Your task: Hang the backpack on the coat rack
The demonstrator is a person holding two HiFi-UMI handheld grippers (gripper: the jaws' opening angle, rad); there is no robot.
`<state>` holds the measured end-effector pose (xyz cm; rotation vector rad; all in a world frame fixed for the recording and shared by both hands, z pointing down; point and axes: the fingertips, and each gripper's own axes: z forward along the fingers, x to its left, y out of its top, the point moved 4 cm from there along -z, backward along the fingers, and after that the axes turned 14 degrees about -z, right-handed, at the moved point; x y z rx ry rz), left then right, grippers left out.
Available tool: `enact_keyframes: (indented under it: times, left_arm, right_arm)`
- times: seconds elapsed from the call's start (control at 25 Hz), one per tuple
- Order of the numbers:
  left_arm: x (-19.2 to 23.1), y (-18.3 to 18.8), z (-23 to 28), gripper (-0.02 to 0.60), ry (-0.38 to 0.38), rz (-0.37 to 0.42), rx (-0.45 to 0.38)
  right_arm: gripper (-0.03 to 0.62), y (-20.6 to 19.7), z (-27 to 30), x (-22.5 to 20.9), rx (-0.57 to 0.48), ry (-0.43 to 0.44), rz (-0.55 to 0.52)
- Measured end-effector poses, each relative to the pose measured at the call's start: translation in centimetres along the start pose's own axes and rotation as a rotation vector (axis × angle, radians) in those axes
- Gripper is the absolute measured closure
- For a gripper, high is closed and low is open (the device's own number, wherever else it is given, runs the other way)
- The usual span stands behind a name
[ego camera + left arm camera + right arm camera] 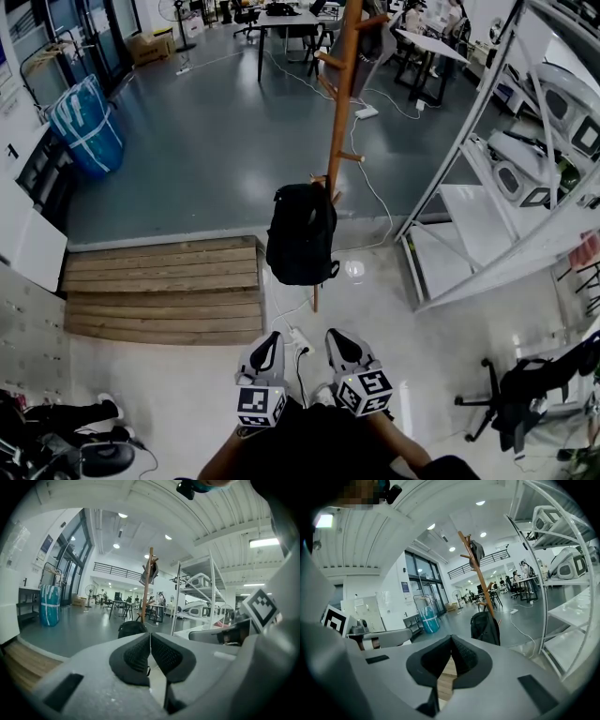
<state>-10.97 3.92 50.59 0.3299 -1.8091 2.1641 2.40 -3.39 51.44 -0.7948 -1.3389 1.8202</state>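
Backpack [300,234] on wooden coat rack [340,112] over white floor [384,319] beside plank steps [164,291]; left tongs [272,339] and right tongs [337,337] clenched, empty.

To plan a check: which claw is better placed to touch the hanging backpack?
Left, marginally: left claw and right claw are both shut and empty, but the backpack sits nearer the left's aim.

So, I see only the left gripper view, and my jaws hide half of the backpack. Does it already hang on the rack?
Observer: Yes. In the head view the backpack hangs from a low peg of the coat rack.
Operator: Does the right gripper hold anything?
Observer: No. The right gripper is shut, with nothing between its jaws.
Operator: Is anything close on my right?
Observer: A black office chair stands there, beside the white shelving.
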Motion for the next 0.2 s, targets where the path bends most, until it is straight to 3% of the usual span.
enact_keyframes:
  times: [0.2]
  left_arm:
    - [-0.21, -0.25, 0.71, 0.560, -0.007, 0.011, 0.009]
  right_arm:
    - [0.582, -0.02, 0.24, -0.63, 0.002, -0.002, -0.001]
